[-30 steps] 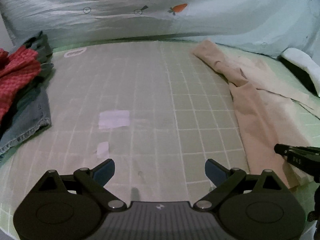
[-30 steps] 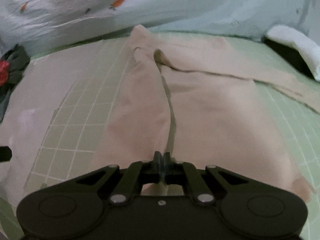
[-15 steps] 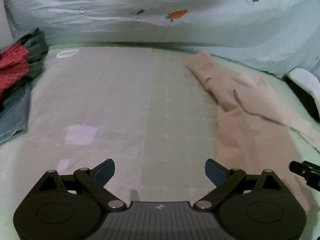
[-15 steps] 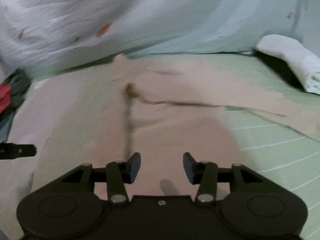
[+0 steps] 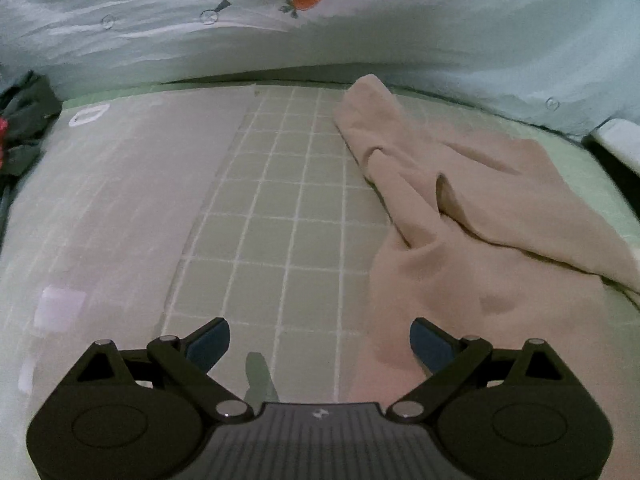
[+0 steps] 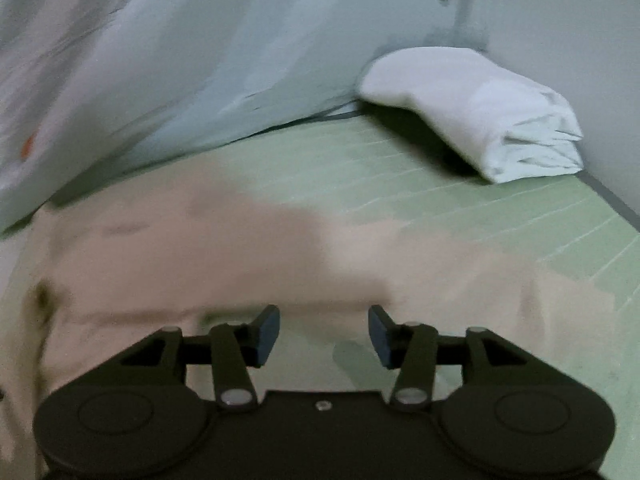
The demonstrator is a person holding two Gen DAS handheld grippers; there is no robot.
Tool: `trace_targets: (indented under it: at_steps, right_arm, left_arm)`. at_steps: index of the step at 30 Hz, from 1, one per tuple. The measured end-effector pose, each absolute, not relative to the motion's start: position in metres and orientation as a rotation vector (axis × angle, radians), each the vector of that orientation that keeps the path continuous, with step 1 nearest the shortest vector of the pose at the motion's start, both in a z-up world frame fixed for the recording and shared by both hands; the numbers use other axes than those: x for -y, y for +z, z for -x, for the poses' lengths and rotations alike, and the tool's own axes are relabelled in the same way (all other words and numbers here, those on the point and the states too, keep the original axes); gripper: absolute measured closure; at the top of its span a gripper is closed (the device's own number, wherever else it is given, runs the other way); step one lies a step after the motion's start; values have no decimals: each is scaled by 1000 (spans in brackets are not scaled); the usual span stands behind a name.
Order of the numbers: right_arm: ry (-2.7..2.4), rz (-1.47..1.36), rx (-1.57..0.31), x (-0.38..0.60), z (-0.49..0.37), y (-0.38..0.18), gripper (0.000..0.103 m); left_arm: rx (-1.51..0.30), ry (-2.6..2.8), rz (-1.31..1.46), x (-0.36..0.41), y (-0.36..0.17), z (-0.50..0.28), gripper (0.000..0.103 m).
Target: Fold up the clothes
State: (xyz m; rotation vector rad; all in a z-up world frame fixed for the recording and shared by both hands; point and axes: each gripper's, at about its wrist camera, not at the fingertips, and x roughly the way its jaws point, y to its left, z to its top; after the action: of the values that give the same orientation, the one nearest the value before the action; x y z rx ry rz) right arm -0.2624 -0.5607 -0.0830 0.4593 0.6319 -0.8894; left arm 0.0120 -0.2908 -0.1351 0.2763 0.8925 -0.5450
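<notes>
Beige garment (image 5: 480, 240) lies partly folded (creases remain) on gridded mat (image 5: 280, 208); left gripper (image 5: 320, 342) and right gripper (image 6: 324, 334) hover, fingers apart, empty.

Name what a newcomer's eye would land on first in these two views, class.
Probably the crumpled beige garment, sprawled across the right of the green gridded mat. Next, the folded white cloth at the mat's far right corner, against the carrot-print sheet. Both grippers, left and right, are open.
</notes>
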Motion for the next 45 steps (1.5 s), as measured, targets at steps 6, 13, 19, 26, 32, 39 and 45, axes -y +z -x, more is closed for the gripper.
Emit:
trace_targets:
  at_steps: [6,13,19,26,32,39,45]
  right_arm:
    - [-915,-501,-681,621,244,-102,50]
    - [-920,-488,-681,623,234,-116,55]
    - [-898,-366,-663,606,232,-103,100]
    - [-1092,-328,-466,611,274,-57,100]
    - [-1110,-434,-586,627,287,-94,100]
    - [-1073,-448,-649,623,282,-114,100]
    - [-1085,-455,-657,629,280,-117,99]
  left_arm:
    - [-931,-496,-338,304,-147,-18,6]
    - [-958,-493,-334,306,-152,-27,0]
    - [-964,-504,-312,303,-154,-27,0]
    - [-969,-512,-280,298,-156,-27,0]
    - [-977,-509,-275,302,-157,-30,0]
    - [-988,-528,-240,295,-140,-40,1]
    - [-980,-566,-114,290,-120,-67,6]
